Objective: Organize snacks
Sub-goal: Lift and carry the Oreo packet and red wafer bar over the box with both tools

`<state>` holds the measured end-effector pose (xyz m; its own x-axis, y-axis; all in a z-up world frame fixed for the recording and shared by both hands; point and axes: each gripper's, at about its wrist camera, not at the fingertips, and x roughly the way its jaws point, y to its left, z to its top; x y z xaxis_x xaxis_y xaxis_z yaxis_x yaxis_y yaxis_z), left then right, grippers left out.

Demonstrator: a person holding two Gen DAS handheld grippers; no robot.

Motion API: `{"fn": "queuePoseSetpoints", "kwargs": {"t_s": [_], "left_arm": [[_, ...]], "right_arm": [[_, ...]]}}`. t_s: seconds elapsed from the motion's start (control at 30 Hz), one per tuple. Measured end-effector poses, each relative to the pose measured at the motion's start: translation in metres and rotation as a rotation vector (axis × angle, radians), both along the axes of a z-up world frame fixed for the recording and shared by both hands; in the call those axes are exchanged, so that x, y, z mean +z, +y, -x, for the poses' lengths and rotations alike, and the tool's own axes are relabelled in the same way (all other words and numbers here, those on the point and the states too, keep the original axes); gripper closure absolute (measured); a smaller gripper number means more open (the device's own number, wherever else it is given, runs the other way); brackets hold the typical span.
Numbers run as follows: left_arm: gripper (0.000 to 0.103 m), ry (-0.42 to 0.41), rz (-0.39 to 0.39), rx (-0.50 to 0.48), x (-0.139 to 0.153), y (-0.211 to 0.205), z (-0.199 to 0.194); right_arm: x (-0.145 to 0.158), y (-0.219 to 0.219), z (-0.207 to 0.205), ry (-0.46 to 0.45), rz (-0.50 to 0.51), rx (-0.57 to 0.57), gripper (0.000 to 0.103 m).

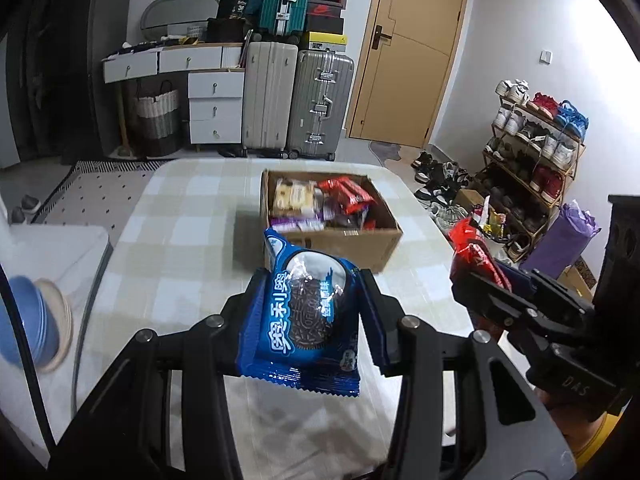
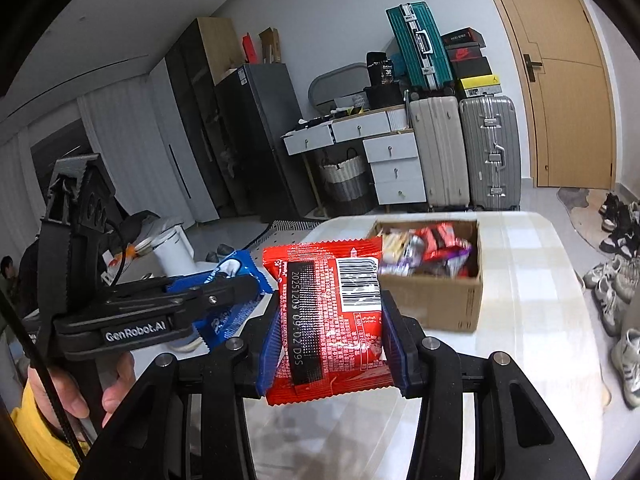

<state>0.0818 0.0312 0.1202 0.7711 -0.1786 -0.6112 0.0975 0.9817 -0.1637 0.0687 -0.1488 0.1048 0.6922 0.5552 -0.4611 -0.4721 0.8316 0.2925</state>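
The left gripper (image 1: 314, 312) is pinching a blue Oreo cookie packet (image 1: 308, 316), its blue-padded jaws pressed against the two side edges of the wrapper. The packet faces up with its printed front showing and is held in the air above the counter (image 1: 192, 216), on the near side of the cardboard box (image 1: 340, 240). The right gripper (image 2: 330, 320) is clamped the same way on a red snack packet (image 2: 328, 316), which shows its back: a white barcode panel and a printed date strip. This packet also hangs clear of the counter, short of the box.

The box stands open on the checked cloth that covers the counter, toward its far end, and already holds a heap of wrapped snacks (image 1: 320, 204), among them red, purple and pale packets. They are blurred in the right wrist view, so their brands cannot be told.

Each gripper is seen from the other's camera: the two are side by side and apart, each with its own packet. A hand (image 2: 86, 388) with a yellow sleeve grips the left gripper's handle.

Past the counter stand three suitcases (image 1: 300, 104), a white chest of drawers (image 1: 216, 108) and a wooden door (image 1: 408, 48). A shoe rack (image 1: 532, 160) is off to the right. Stacked bowls (image 1: 36, 320) sit at the left edge of the left wrist view.
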Motion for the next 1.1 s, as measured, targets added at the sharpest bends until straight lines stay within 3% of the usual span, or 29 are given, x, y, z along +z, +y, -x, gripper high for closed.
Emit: {"fn": "queuePoseSetpoints", "kwargs": {"t_s": [0.37, 0.6, 0.7, 0.83, 1.1], "left_arm": [[0.062, 0.063, -0.039, 0.007, -0.010, -0.005, -0.110], [0.062, 0.088, -0.070, 0.001, -0.030, -0.006, -0.182], [0.062, 0.109, -0.055, -0.029, -0.041, -0.006, -0.213], [0.062, 0.112, -0.095, -0.071, -0.055, -0.019, -0.251], [0.062, 0.138, -0.046, -0.148, -0.089, -0.040, -0.308]], "right_arm": [[0.007, 0.000, -0.089, -0.013, 0.023, -0.041, 0.058], [-0.018, 0.002, -0.149, 0.039, 0.016, -0.061, 0.058], [-0.030, 0.002, -0.176, 0.072, 0.032, -0.070, 0.058], [-0.052, 0.001, -0.213, 0.139, 0.042, -0.085, 0.058], [-0.079, -0.019, -0.266, 0.217, 0.026, -0.146, 0.058]]}}
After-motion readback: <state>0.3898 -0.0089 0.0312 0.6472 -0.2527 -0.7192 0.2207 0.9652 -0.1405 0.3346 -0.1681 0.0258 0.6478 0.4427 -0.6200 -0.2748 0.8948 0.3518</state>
